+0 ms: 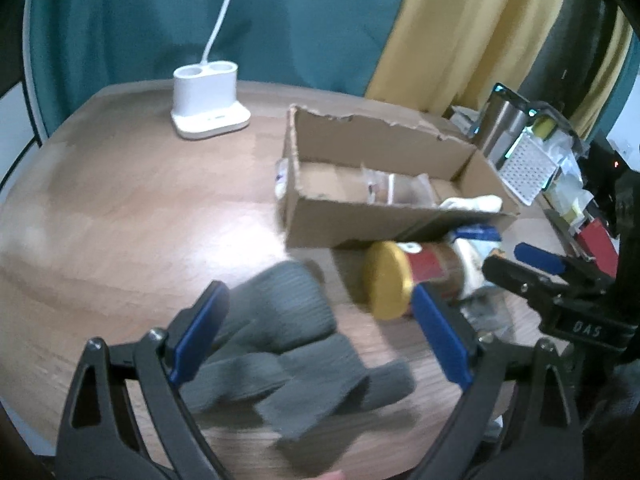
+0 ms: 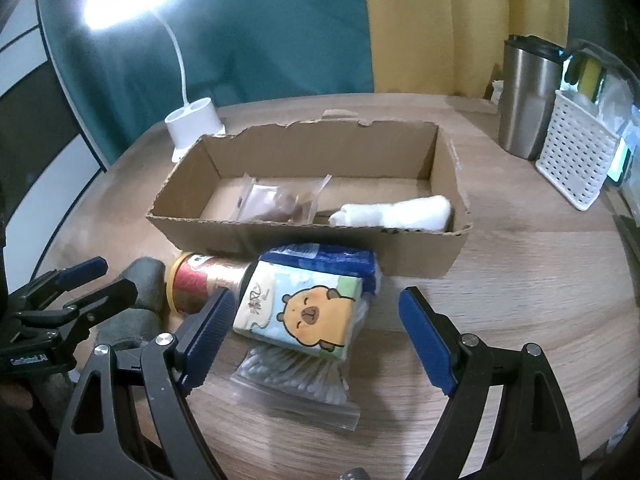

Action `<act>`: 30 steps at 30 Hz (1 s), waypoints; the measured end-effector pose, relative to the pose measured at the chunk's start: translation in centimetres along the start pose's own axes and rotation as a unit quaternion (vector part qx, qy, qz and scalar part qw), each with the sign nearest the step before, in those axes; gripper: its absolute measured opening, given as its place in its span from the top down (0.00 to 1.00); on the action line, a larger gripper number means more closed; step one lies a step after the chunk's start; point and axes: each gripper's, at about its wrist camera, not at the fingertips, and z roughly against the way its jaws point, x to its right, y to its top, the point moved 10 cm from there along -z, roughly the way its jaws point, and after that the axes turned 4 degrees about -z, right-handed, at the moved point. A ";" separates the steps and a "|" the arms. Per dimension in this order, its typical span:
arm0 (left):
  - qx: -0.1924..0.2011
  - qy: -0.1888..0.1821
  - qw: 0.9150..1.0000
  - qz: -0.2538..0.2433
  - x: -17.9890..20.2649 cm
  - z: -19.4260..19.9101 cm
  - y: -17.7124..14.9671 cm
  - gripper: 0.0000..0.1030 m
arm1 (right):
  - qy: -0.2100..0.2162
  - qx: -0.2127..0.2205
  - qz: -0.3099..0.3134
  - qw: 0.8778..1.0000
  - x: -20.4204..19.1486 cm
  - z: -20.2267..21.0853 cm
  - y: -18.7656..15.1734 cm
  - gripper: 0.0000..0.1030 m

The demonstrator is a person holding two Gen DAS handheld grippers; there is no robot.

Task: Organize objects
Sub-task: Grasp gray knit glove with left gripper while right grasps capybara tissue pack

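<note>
A grey knit glove [image 1: 296,344] lies on the wooden table between the open fingers of my left gripper [image 1: 320,312]. A jar with a gold lid [image 1: 390,280] lies on its side beside it, also in the right wrist view [image 2: 200,280]. My right gripper [image 2: 316,312] is open around a tissue pack with a cartoon bear [image 2: 308,304], which rests on a clear bag of cotton swabs [image 2: 296,380]. An open cardboard box [image 2: 400,248] behind holds a clear snack packet [image 2: 280,200] and a rolled white cloth [image 2: 396,210]; the box also shows in the left wrist view [image 1: 340,224].
A white lamp base [image 1: 208,100] stands at the back left. A steel tumbler [image 2: 528,100] and a white perforated basket [image 2: 576,156] stand at the back right. The left gripper [image 2: 84,276] shows at the left of the right wrist view.
</note>
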 end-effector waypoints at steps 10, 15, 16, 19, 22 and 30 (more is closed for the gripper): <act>-0.024 0.019 1.000 -0.007 -1.1 -2.1 -1.3 0.09 | -0.008 -0.019 0.009 1.000 -0.5 -1.4 -0.5 0.16; -0.036 0.036 0.998 -0.021 -1.4 -3.0 -2.2 0.09 | -0.009 -0.022 0.008 1.000 -0.3 -1.7 -0.5 0.16; -0.037 0.039 0.998 -0.024 -1.5 -3.1 -2.2 0.09 | -0.010 -0.023 0.008 1.000 -0.3 -1.7 -0.5 0.16; -0.038 0.048 0.998 -0.034 -1.8 -3.2 -2.6 0.09 | -0.010 -0.024 0.008 1.000 -0.1 -1.7 -0.6 0.16; -0.038 0.058 0.997 -0.046 -1.8 -3.3 -2.6 0.09 | -0.010 -0.028 0.007 1.000 0.2 -1.7 -0.7 0.16; -0.032 0.061 0.996 -0.056 -1.3 -3.2 -2.5 0.17 | -0.003 -0.041 0.019 0.999 -0.2 -2.4 -1.3 0.28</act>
